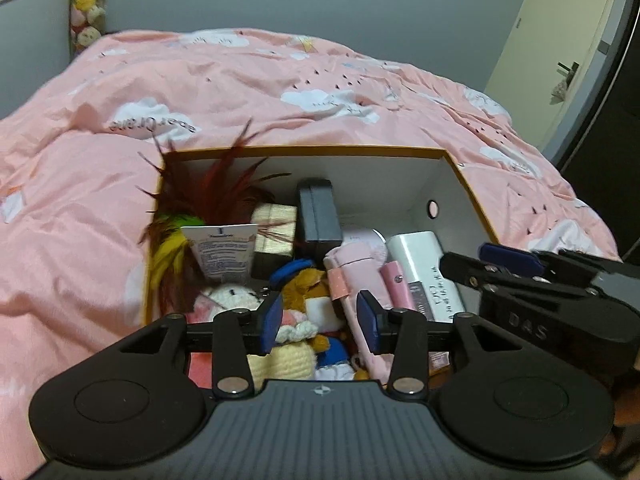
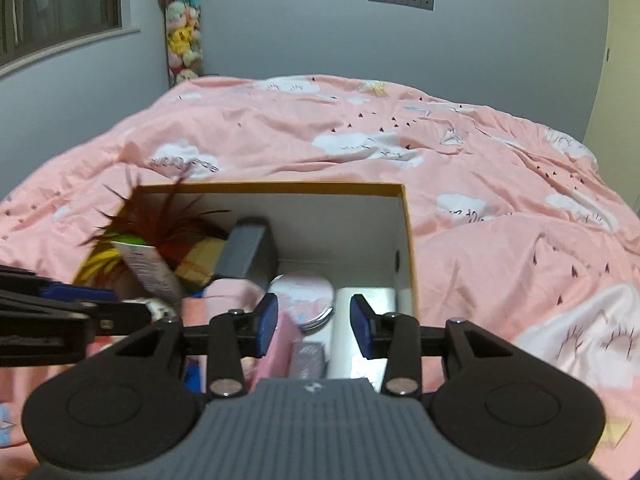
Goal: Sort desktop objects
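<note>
An open cardboard box (image 1: 448, 184) with an orange rim and white inside sits on a pink bed. It holds a feather toy (image 1: 200, 200), a white tube (image 1: 224, 252), a gold box (image 1: 276, 232), a dark grey case (image 1: 318, 216), plush toys (image 1: 304, 284), a pink pouch (image 1: 360, 276), a round pink tin (image 2: 302, 296) and a white power bank (image 1: 424, 272). My left gripper (image 1: 322, 324) is open and empty above the plush toys. My right gripper (image 2: 314, 324) is open and empty above the tin and power bank (image 2: 360, 332); it also shows in the left wrist view (image 1: 508, 260).
The pink duvet with white clouds (image 2: 460, 184) surrounds the box (image 2: 404, 232). A column of stuffed toys (image 2: 182, 36) hangs in the far corner. A door (image 1: 560, 40) stands at the far right. The left gripper's side shows in the right wrist view (image 2: 76, 300).
</note>
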A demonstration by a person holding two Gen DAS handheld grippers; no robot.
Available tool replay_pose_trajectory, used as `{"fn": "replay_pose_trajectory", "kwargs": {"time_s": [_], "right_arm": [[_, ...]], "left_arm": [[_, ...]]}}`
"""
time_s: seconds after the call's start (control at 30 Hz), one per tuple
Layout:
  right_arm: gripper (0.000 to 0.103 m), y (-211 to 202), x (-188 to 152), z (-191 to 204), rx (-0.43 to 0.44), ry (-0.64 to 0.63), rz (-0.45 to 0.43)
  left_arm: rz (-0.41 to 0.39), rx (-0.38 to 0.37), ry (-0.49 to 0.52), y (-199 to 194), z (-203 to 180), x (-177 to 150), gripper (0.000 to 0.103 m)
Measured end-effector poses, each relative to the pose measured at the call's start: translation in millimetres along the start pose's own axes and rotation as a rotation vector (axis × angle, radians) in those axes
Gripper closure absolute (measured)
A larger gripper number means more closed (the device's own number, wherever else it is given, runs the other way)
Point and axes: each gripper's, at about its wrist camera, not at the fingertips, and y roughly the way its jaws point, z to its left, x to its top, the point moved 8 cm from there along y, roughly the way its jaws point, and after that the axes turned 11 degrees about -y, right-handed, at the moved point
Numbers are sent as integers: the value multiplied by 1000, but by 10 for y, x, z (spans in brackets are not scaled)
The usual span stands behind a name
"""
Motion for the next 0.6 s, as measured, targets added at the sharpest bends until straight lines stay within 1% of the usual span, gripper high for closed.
{"fn": "replay_pose_trajectory", "kwargs": {"time_s": [0.13,0.23,0.33,0.53,0.6], "right_arm": [[57,-89,-93,117,7,22,-26],[53,-87,-140,197,-1,-13,-36],[53,-91,-171,225,-6,-39,-48],[48,-130,-207,177,18,-62,-83],[47,-135,-216,140,33,-57,-92]], "left_arm": [[-51,52,1,-76,45,-34,55],[-70,81,5,-96,41,-55,53],[-86,109,5,-104,15,-67,52],[-123,170,36,-91,-89,-45,51],[-134,175,53,-84,-150,-49,48]]}}
